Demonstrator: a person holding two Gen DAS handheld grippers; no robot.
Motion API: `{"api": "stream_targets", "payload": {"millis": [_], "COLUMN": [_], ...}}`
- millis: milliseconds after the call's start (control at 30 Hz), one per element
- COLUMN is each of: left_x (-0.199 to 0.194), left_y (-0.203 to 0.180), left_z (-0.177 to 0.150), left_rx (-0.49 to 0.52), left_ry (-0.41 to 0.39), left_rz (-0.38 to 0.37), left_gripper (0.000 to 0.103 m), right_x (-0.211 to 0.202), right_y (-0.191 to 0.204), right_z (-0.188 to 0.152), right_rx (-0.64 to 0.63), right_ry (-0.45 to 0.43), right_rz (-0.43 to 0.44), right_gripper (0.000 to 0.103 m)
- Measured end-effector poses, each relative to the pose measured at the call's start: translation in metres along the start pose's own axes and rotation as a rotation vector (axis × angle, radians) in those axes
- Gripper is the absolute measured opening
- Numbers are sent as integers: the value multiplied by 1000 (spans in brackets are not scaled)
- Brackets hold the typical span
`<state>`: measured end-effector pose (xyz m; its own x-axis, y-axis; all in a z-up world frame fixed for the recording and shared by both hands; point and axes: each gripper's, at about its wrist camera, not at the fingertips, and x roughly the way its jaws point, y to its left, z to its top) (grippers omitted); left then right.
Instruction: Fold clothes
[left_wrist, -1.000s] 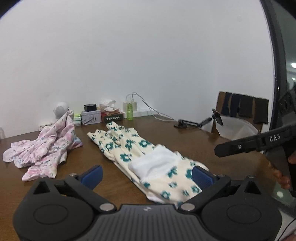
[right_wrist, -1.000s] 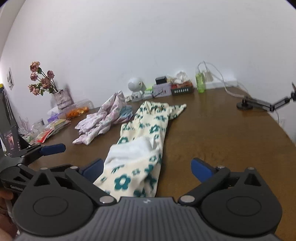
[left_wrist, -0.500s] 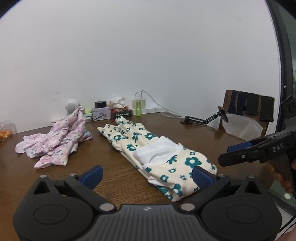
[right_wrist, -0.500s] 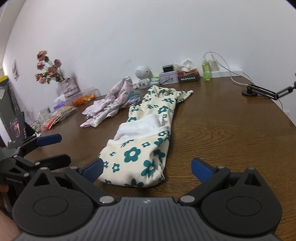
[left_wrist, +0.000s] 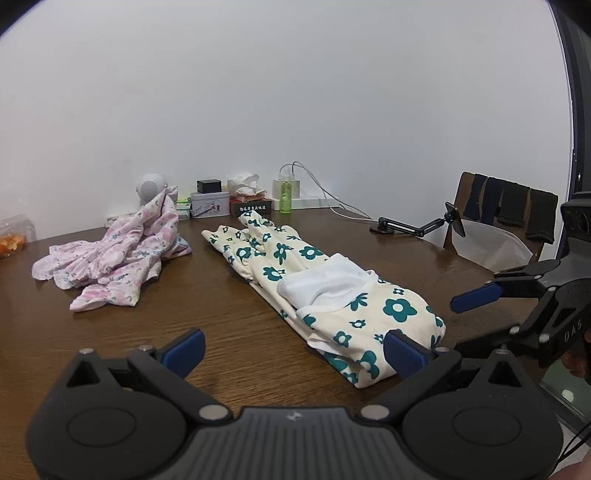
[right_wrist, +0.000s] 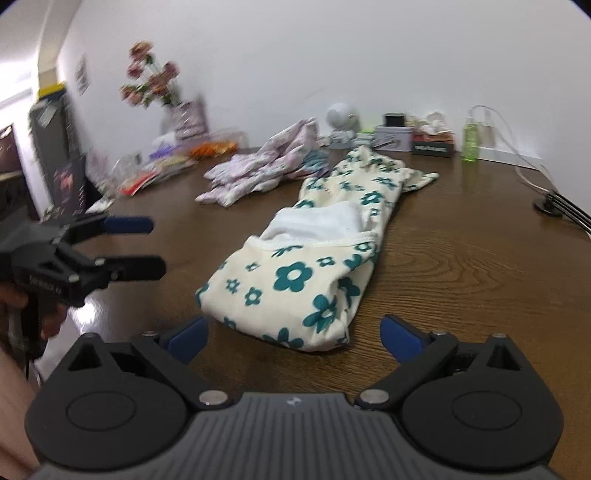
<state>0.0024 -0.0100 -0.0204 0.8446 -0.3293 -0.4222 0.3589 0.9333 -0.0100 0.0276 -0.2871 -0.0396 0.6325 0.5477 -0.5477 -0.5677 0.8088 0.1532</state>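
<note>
A cream garment with teal flowers (left_wrist: 332, 291) lies folded lengthwise on the wooden bench (left_wrist: 229, 317), its white lining showing, near edge just ahead of both tools. The left hand-held gripper (left_wrist: 293, 349) and right hand-held gripper (right_wrist: 293, 334) hover wide apart, empty. A crumpled pink floral garment (left_wrist: 118, 254) sits well to the left.

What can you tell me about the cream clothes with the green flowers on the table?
The cream garment with teal flowers looks like soft cotton, perhaps pyjama trousers. It lies flat on the brown wooden table, folded into a long narrow strip running away from the cameras. Its white inside shows where the stitched waistband is turned open. The far end is bunched and ruffled. Nothing grips it: both tongs are open, and only the table touches it. A crumpled pink floral garment lies apart beside it.
</note>
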Motion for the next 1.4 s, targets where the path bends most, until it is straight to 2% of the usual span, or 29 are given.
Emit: {"api": "stream_targets", "payload": {"millis": [167,300,467,600,867,933,1067,1100,1200,1400], "left_x": [1,0,4,8,8,8,8,9,12,21], "left_y": [0,1,1,-2,-8,-8,-9,-10,-16,-40], "left_z": [1,1,0,-2,-4,-4,-2,-1,1,3], "left_rx": [0,1,21,58,141,143,164,175,236,442], "left_ry": [5,10,35,54,73,74,73,75,82,84], "left_rz": [-5,-8,0,15,17,18,3,-2,-18,-98], "left_gripper": [103,103,103,103,103,103,103,103,103,103], "right_x": [10,23,29,29,27,28,30,31,32,31], "right_y": [6,4,6,7,8,9,11,12,13,3], "right_z": [0,-1,-2,-2,-1,-1,0,1,2,9], "right_rx": [-116,-136,-178,-191,-224,-240,-277,-284,-296,-204], "right_ry": [53,97,84,71,60,56,53,55,58,56], "right_rz": [20,50,34,29,33,30,35,39,44,88], "right_gripper": [94,85,77,48,41,48,50,47,32,26]}}
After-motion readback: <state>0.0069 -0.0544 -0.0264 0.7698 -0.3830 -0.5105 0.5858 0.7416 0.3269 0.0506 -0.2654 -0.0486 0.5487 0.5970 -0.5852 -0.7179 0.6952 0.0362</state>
